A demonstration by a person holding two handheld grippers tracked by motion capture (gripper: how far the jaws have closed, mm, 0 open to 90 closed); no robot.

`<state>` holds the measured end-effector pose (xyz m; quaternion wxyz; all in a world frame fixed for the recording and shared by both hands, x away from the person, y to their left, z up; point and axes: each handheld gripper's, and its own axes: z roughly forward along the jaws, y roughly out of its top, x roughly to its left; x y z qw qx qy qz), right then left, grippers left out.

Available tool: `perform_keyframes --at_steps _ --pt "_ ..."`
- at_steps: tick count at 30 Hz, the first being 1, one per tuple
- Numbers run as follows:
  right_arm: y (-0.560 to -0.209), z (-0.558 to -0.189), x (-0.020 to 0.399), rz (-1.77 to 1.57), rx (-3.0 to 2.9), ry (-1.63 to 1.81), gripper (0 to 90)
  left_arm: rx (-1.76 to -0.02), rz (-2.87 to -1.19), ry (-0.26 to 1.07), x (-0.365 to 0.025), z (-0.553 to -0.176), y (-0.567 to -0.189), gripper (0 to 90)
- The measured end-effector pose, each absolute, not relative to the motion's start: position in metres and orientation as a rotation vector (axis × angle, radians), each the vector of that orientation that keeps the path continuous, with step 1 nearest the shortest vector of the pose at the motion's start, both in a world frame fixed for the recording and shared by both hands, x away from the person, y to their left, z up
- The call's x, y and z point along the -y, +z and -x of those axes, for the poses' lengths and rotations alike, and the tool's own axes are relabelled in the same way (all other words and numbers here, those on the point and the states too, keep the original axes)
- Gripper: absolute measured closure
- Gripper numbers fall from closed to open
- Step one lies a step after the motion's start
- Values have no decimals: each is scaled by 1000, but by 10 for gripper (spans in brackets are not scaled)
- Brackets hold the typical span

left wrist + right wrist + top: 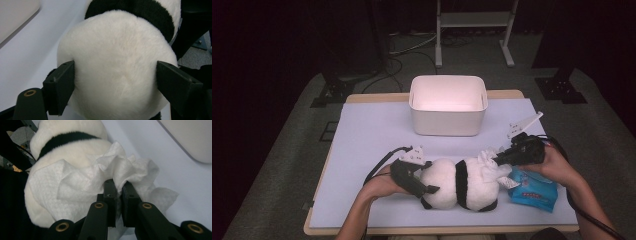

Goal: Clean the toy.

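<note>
A black-and-white panda plush point(459, 184) lies on its side on the pale table cover point(372, 135). My left gripper point(424, 186) is closed on the plush's round white end point(115, 67), one jaw pressing into each side. My right gripper point(498, 159) is shut on a crumpled white wet wipe point(489, 165), which lies draped over the plush's other end point(75, 152). In the right gripper view the wipe point(100, 180) bunches up between the two jaws point(119, 185).
A white empty bin point(447, 105) stands at the back centre of the table. A blue pack of wipes point(532, 190) lies just right of the plush, under my right hand. The table's front edge runs close below the plush.
</note>
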<state>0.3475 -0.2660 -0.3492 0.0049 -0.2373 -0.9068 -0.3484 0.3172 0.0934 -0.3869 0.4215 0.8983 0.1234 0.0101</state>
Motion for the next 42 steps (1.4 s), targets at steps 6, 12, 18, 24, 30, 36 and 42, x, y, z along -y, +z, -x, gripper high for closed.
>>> perform_keyframes --at_steps 6,12,18,24,30,36,42 --pt "-355 -339 280 773 2830 -1076 832 -306 -2256 27 -93 -317 -387 175" --pt "-351 -336 277 749 2838 -1077 833 -302 -2264 29 -93 -317 -387 171" --pt "-342 -338 266 699 2847 -1079 833 -303 -2267 30 -93 -317 -387 170" --pt "-333 -340 248 631 2864 -1055 833 -305 -2272 32 -93 -317 -386 169" --pt "-329 -348 226 569 2900 -1001 833 -314 -2268 35 -92 -317 -386 169" --pt "-330 -359 207 534 2897 -960 833 -312 -2271 38 -92 -317 -386 168" --pt "-332 -365 187 486 2904 -936 833 -306 -2276 40 -91 -316 -386 168"
